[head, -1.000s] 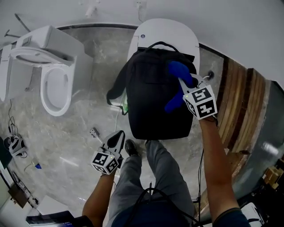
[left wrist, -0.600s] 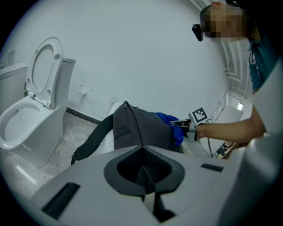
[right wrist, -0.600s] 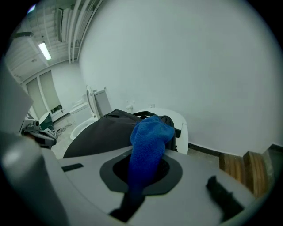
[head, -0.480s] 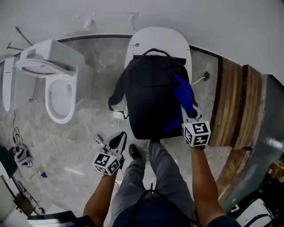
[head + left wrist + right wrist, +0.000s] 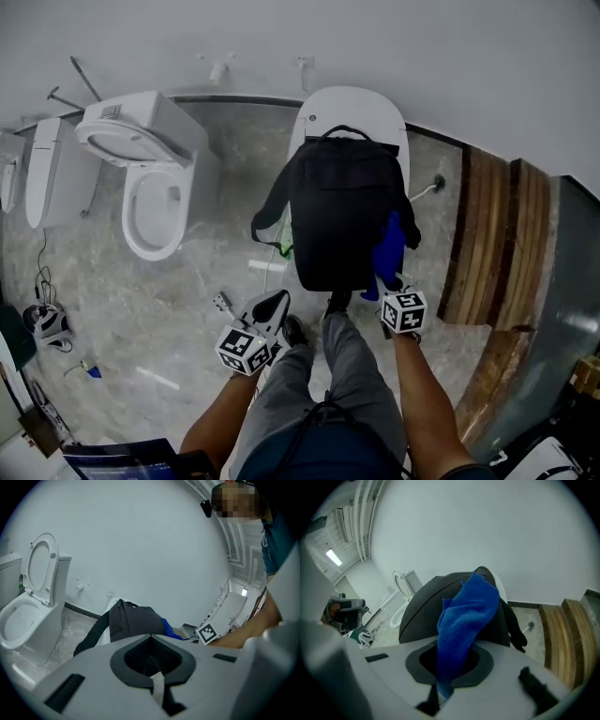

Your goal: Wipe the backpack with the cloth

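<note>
- The right gripper view alone shows the grip: the right gripper (image 5: 449, 670) has its jaws pinched tight on the lower end of the blue cloth (image 5: 466, 613), which stands up from them and lies against the dark backpack (image 5: 419, 609) just ahead.
- The head view shows what neither gripper view does, the full layout. The backpack (image 5: 339, 211) sits on the closed white toilet lid (image 5: 352, 105), and the cloth (image 5: 389, 246) hangs at its lower right edge, just ahead of the right gripper (image 5: 387, 281). Wooden boards (image 5: 492, 234) lie off to that gripper's right.
- The left gripper view looks past the left gripper (image 5: 151, 660) to the backpack (image 5: 133, 623) from the side. A corner of the cloth (image 5: 168, 626) peeks out beyond it, and an open toilet (image 5: 28, 606) stands off to this gripper's left.
- A second ago the right gripper held the cloth high on the backpack's upper right. Since then it has drawn down the right side to the bottom edge. The left gripper has stayed low, apart from the backpack.
- The left gripper (image 5: 270, 306) has its jaws together with nothing between them, and it touches nothing.
</note>
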`<action>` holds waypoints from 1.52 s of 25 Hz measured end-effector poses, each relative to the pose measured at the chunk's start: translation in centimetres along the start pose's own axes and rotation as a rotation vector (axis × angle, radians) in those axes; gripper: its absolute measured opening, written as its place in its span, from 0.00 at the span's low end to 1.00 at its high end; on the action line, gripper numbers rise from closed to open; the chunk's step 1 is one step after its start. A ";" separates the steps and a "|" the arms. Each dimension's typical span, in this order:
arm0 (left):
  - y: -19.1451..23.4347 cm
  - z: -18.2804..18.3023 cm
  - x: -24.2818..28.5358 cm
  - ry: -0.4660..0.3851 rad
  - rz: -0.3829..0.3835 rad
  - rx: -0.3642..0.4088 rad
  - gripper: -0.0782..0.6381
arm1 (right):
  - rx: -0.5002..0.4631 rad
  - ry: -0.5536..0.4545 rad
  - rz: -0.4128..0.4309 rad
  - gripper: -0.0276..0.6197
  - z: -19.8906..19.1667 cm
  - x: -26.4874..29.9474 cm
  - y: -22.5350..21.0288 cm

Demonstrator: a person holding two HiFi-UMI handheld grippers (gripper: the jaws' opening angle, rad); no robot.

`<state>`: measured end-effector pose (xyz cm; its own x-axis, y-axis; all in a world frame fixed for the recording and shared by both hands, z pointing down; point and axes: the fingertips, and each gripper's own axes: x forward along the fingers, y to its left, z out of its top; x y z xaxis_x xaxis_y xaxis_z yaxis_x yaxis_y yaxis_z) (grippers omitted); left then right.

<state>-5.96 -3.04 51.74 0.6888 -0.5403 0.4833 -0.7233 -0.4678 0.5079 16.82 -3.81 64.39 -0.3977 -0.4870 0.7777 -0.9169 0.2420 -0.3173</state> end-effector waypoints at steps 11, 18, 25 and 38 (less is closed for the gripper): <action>-6.4 3.1 -7.6 -0.074 -0.076 0.072 0.11 | -0.061 -0.099 0.073 0.07 1.2 -9.2 7.6; -9.8 6.2 -15.2 -0.162 -0.116 0.124 0.11 | -0.192 -0.450 0.090 0.07 9.6 -21.7 17.2; -13.9 10.6 -21.6 -0.288 -0.177 0.134 0.11 | -0.291 -0.711 0.058 0.07 13.9 -33.9 23.6; -23.3 12.5 -30.8 -0.373 -0.296 0.243 0.11 | -0.342 -0.964 0.002 0.07 12.3 -51.5 30.1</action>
<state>-10.93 15.68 16.11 0.8333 -0.5516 0.0356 -0.5213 -0.7627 0.3828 9.30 18.21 8.13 -0.3955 -0.9177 -0.0385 -0.9175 0.3966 -0.0285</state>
